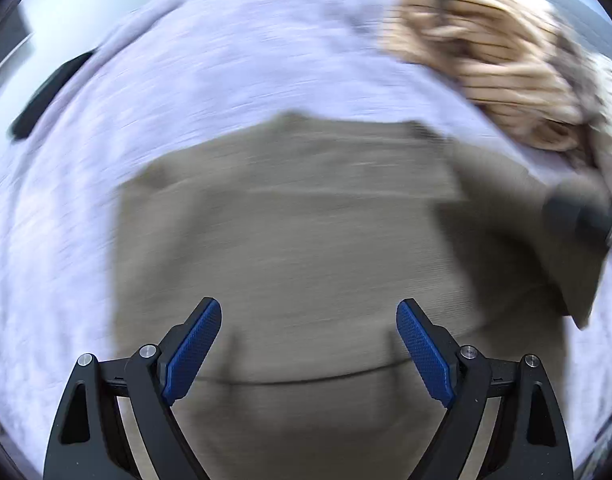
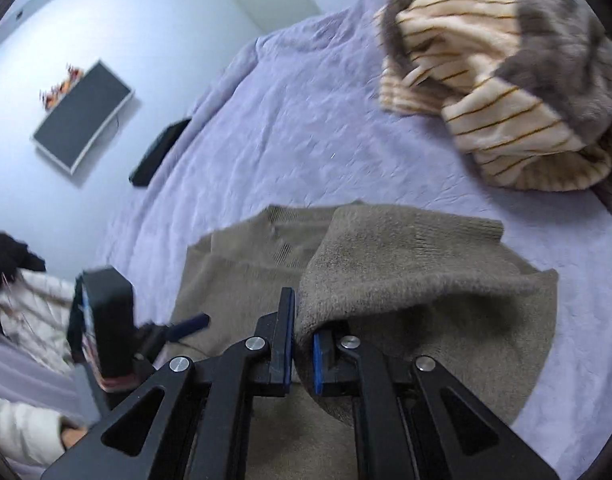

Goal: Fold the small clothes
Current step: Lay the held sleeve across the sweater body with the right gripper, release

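Note:
A small taupe knit sweater lies spread on a lavender bed sheet. My left gripper is open and empty, its blue pads above the sweater's lower part; this view is motion-blurred. My right gripper is shut on a fold of the same sweater, lifting its right side over the flat body. The left gripper shows at the left of the right wrist view, and the right gripper's dark body at the right of the left wrist view.
A heap of cream striped and grey clothes lies on the far right of the bed. A black object lies at the bed's far edge. A dark screen hangs on the wall.

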Motion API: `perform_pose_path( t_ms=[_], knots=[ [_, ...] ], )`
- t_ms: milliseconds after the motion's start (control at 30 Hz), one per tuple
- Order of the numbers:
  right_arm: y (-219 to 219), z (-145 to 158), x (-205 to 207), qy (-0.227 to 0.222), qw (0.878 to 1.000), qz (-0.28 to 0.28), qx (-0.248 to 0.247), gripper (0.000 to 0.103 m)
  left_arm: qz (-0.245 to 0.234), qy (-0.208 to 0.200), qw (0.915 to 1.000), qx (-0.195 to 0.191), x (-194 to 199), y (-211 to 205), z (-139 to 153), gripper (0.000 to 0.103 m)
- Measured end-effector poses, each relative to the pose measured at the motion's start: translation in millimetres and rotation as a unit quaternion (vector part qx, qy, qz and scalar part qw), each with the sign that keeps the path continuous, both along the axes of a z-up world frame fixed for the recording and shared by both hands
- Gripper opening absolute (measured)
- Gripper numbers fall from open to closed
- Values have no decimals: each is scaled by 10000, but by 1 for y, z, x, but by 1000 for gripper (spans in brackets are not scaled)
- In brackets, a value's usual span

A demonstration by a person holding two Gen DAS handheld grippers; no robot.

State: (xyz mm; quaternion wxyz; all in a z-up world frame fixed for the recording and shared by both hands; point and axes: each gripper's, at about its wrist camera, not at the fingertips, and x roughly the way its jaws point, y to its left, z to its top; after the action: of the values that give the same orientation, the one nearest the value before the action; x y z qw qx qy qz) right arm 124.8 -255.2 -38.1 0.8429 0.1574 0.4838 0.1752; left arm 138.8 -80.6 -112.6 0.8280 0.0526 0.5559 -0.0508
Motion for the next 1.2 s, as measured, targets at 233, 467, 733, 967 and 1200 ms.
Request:
perform_pose_path(
  t_ms=[233, 467, 733, 967, 1200],
  knots=[
    [96, -93, 0, 845, 9802, 994, -1488, 13, 514, 277, 9983, 52, -8, 82, -24, 90],
    [40, -80, 13, 1124, 9930, -140, -346, 62, 487, 298, 9982, -193, -13, 87, -32, 90],
    [-36, -108, 17, 1770, 9420, -2247, 1756, 9, 565, 199, 9974, -395, -29, 118, -8, 90],
    [78, -46, 35, 503, 9980, -373, -115, 9, 1171, 100, 9926, -308, -43, 175, 6, 90],
    [200, -79, 18, 478, 9686, 1434, -1972, 57, 1551, 169, 9876, -156, -54, 217, 5, 90]
  ],
)
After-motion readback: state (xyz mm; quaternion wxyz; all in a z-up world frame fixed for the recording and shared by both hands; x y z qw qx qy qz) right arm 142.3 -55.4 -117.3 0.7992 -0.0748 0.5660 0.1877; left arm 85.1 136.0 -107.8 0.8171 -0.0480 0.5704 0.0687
